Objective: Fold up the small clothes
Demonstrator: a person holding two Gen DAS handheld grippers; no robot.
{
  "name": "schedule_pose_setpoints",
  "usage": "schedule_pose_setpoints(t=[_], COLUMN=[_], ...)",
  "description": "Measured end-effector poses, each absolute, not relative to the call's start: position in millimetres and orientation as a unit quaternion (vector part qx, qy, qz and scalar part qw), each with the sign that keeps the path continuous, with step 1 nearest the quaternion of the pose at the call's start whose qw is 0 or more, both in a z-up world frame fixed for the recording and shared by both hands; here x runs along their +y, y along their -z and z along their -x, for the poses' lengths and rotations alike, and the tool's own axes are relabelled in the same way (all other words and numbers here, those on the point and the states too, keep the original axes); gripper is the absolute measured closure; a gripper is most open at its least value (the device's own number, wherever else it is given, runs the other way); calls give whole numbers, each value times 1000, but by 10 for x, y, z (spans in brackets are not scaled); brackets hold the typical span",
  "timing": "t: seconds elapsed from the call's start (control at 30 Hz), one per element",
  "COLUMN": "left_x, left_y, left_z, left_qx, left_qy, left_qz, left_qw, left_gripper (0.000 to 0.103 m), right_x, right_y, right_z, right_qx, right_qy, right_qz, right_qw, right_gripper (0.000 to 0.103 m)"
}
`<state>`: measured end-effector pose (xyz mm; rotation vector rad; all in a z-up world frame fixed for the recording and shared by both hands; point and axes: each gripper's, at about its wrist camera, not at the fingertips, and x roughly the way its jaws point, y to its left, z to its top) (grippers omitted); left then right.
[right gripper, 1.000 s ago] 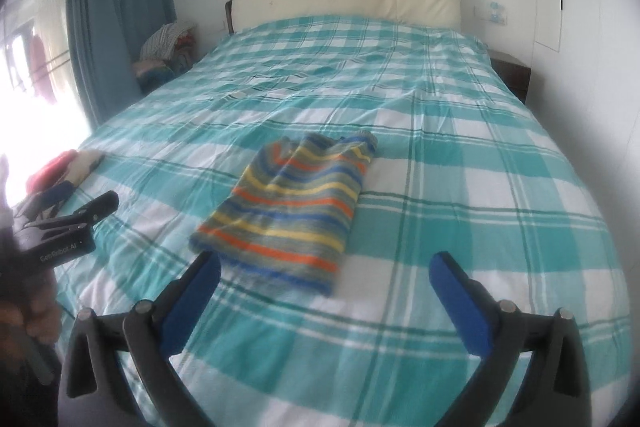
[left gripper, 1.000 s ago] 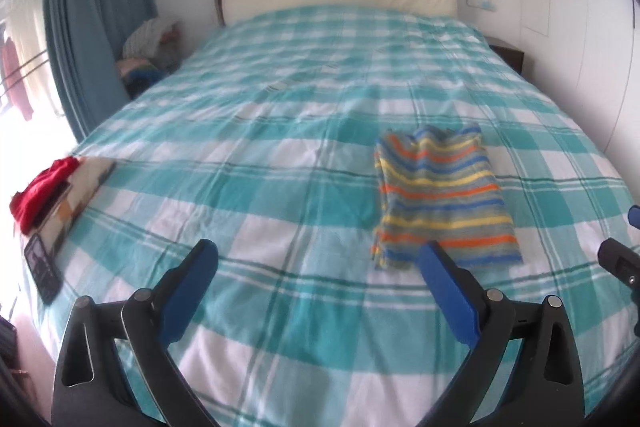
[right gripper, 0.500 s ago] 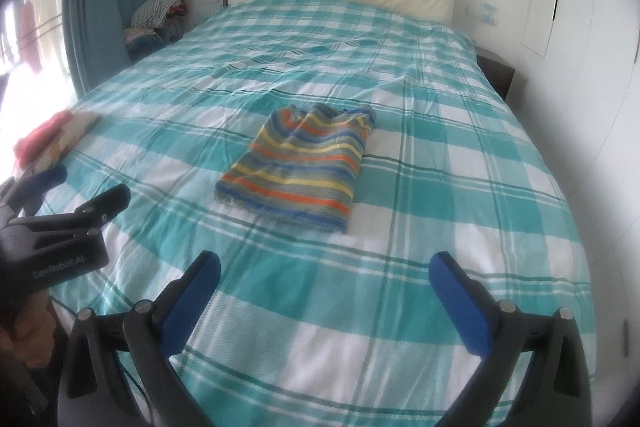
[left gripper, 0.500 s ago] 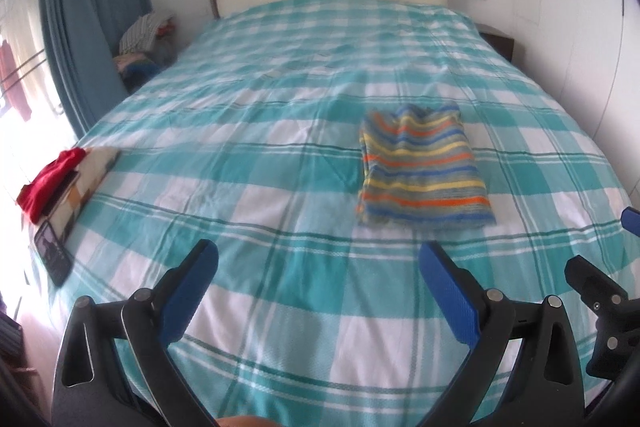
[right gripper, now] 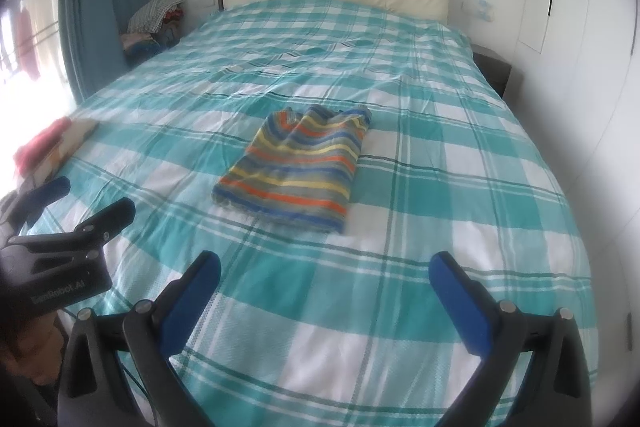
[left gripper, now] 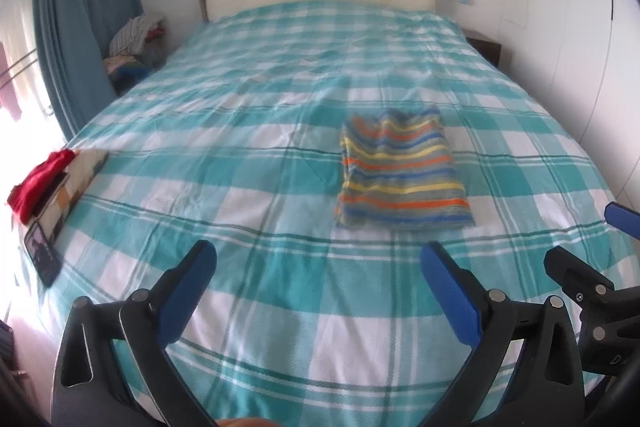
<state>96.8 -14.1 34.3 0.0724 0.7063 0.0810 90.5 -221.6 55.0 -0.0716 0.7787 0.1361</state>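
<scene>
A bed with a teal-and-white checked cover (left gripper: 248,155) fills both views, serving as the flat folding surface. On its right half lies the striped knit garment (right gripper: 298,167), already a compact rectangle, so the folding looks complete. At the bed's left edge sits a small stack of folded clothes with a red piece on top (left gripper: 38,183), likely where finished items go. The left gripper (left gripper: 318,291) and right gripper (right gripper: 324,291) both hover near the foot of the bed, jaws spread wide, holding nothing, well apart from the garment

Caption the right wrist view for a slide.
Folded striped garment lies on the checked bedspread, beyond the open right hand-held gripper.
</scene>
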Motion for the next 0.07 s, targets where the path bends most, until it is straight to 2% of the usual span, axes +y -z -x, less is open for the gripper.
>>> schedule_pose_setpoints(t=[0.07], left_x=[-154], left_y=[-354], left_z=[-953], left_qx=[343], left_qy=[-39], left_qz=[-39], left_qw=[938], left_gripper=[1], right_x=[-2198], right_y=[-568], right_z=[-902], right_qx=[378], right_qy=[-68], right_qz=[35], right_qw=[923], right_gripper=[0])
